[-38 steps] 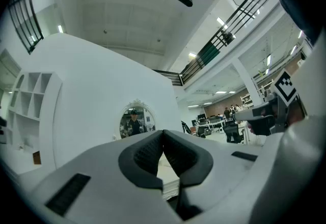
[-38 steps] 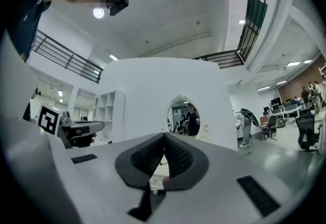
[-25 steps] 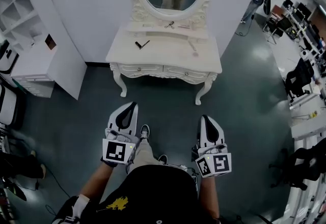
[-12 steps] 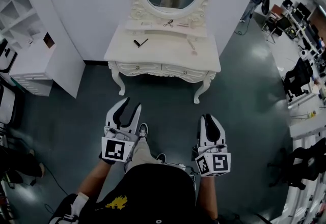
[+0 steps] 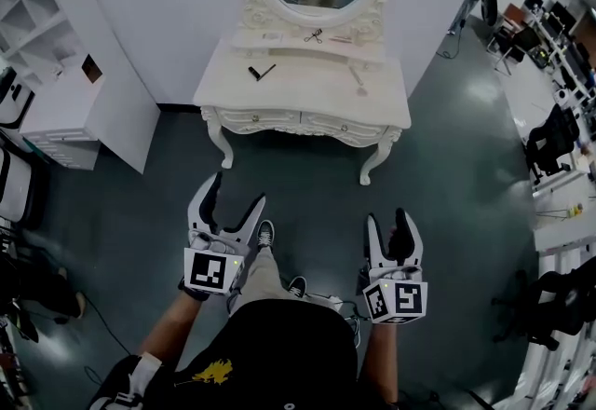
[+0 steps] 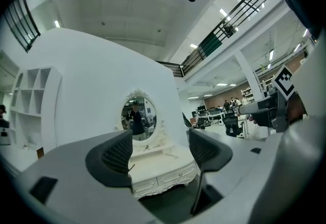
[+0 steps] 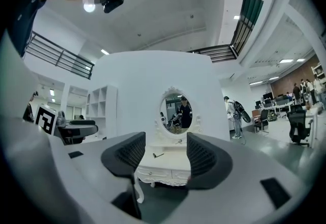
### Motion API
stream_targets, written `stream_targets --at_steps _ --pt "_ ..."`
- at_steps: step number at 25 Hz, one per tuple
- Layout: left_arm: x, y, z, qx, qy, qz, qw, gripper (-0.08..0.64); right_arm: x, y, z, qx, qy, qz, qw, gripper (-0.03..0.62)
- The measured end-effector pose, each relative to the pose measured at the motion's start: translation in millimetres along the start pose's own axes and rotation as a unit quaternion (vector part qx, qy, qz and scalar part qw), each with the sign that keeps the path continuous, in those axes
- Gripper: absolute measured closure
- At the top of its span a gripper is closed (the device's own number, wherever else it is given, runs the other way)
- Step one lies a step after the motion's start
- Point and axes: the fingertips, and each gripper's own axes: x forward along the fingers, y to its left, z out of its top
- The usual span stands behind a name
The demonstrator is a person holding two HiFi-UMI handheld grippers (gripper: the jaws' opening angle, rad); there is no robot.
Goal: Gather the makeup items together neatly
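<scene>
White dressing table (image 5: 307, 93), black makeup item (image 5: 261, 73), dark teal floor (image 5: 298, 184)

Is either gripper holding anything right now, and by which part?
Nothing is held. The left gripper and right gripper have just been opening; both stand open and empty, well short of the dressing table.

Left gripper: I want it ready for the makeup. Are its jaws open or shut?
Open. On the left gripper the jaws stand apart, having just been opening, with only the distant dressing table seen between.
</scene>
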Motion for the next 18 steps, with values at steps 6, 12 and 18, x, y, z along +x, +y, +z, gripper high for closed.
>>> stream_targets --at_steps 6,12,18 --pt "18.1 10.5 -15.4 0.007 0.017 0.002 0.9998 0.172 23.4 -4.3 -13.4 0.016 0.023 -0.006 1.0 0.281" --pt "61.0 28.8 -33.7 0.007 0.041 -0.005 0.9991 0.112 69.2 -13.0 -21.7 0.016 0.034 -0.01 0.999 0.207" --pt "129.4 71.1 -46.3 0.005 0.062 -0.032 0.9975 0.087 142.4 -19.3 -9.9 0.009 0.036 -0.028 0.999 0.207"
